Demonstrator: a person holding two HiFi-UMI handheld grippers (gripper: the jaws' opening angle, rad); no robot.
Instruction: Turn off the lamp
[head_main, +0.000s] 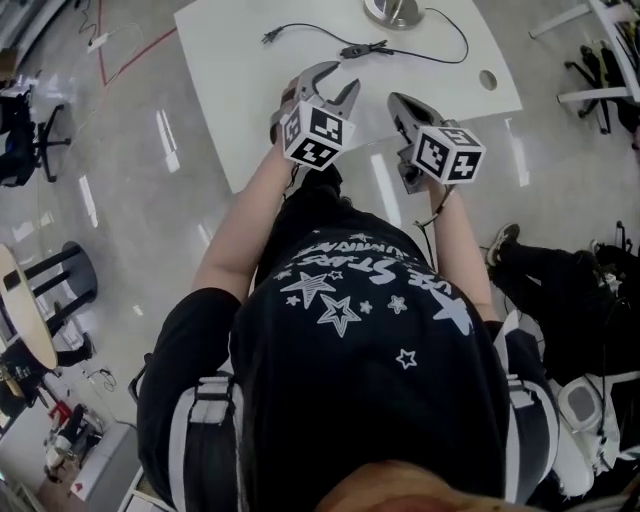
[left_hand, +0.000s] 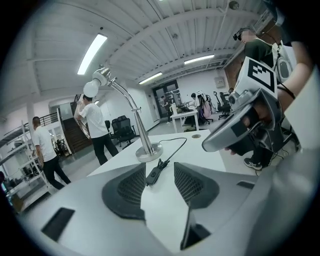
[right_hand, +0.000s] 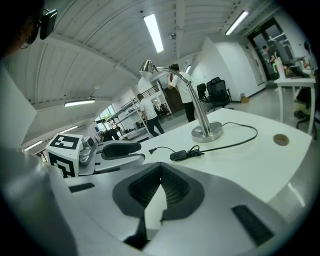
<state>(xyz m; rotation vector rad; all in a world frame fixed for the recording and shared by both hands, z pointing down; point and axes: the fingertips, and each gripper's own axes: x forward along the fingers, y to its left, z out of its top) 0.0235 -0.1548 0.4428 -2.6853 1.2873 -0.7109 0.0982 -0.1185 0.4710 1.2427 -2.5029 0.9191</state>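
A silver gooseneck lamp (left_hand: 131, 106) stands at the far side of the white table (head_main: 250, 110), its round base (head_main: 395, 10) by the far edge. Its black cord runs across the table to an inline switch (head_main: 362, 48) and a loose plug (head_main: 270, 37). My left gripper (head_main: 338, 82) hovers above the table's near part, open, with nothing between its pads; the switch (left_hand: 154, 172) lies beyond the gap, apart from the jaws. My right gripper (head_main: 400, 105) hangs beside it to the right, shut and empty. In the right gripper view the switch (right_hand: 181, 155) lies ahead, in front of the lamp base (right_hand: 207, 132).
A round cable hole (head_main: 488, 78) sits near the table's right edge. Office chairs (head_main: 600, 60) stand on the floor to the right, and a seated person's legs (head_main: 550, 265) are close on my right. People (left_hand: 95, 125) stand beyond the table.
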